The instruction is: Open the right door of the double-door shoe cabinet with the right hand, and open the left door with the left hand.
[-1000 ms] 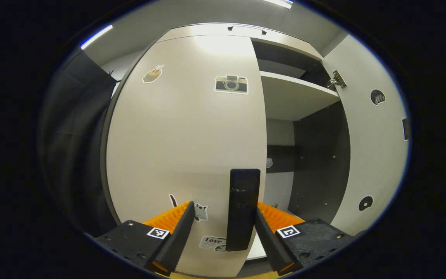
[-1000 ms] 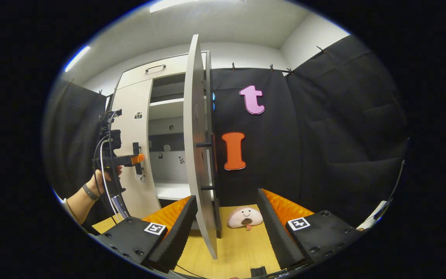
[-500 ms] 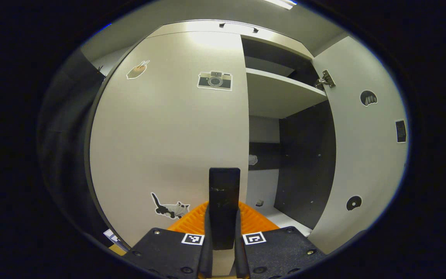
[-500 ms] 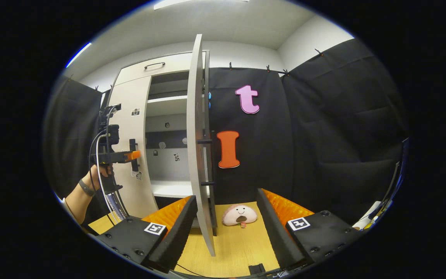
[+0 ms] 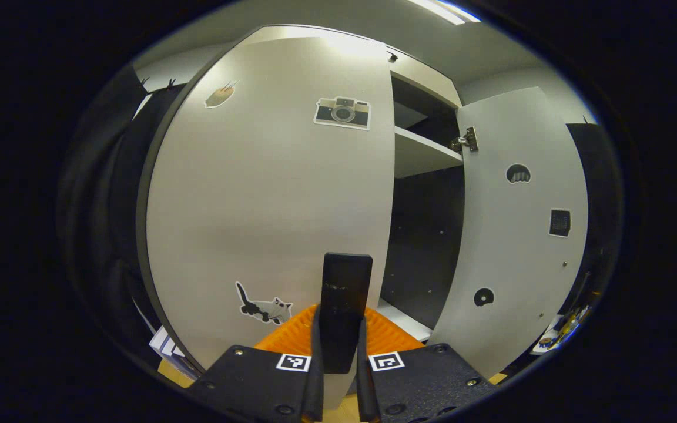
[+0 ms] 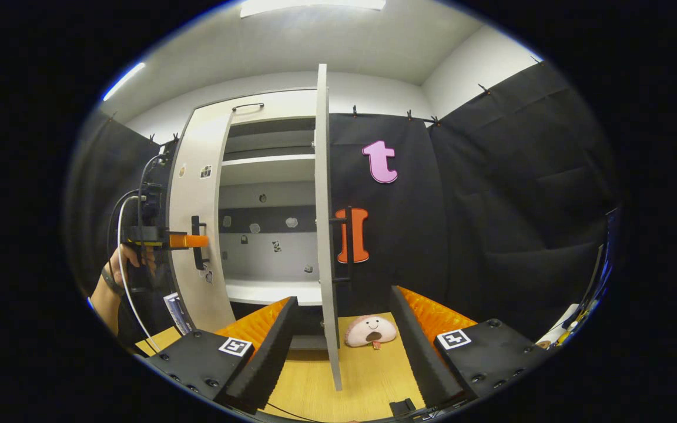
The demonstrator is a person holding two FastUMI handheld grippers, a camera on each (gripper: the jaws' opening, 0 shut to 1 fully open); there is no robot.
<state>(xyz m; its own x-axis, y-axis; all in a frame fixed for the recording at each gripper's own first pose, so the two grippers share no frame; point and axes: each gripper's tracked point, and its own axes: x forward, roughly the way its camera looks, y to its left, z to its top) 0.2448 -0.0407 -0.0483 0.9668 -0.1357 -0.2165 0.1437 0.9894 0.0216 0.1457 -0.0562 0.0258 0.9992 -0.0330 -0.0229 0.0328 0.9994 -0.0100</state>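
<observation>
Left hand-held gripper (image 5: 338, 376) clamps my left door's handle (image 5: 345, 294); right hand-held gripper (image 6: 341, 346) gapes apart, straddling the open right door (image 6: 328, 247).

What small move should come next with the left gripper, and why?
Probably pull the left door's handle outward, swinging it about its hinge. The left gripper has its jaws clamped on it, the left door is barely ajar, and the right door already stands open.

Your left gripper (image 5: 338, 352) is clamping both fingers on the handle (image 5: 344, 311). Your right gripper (image 6: 341, 346) is holding its fingers spread wide, gripping nothing. Your left hand (image 6: 124, 261) is gripping its tool level.
</observation>
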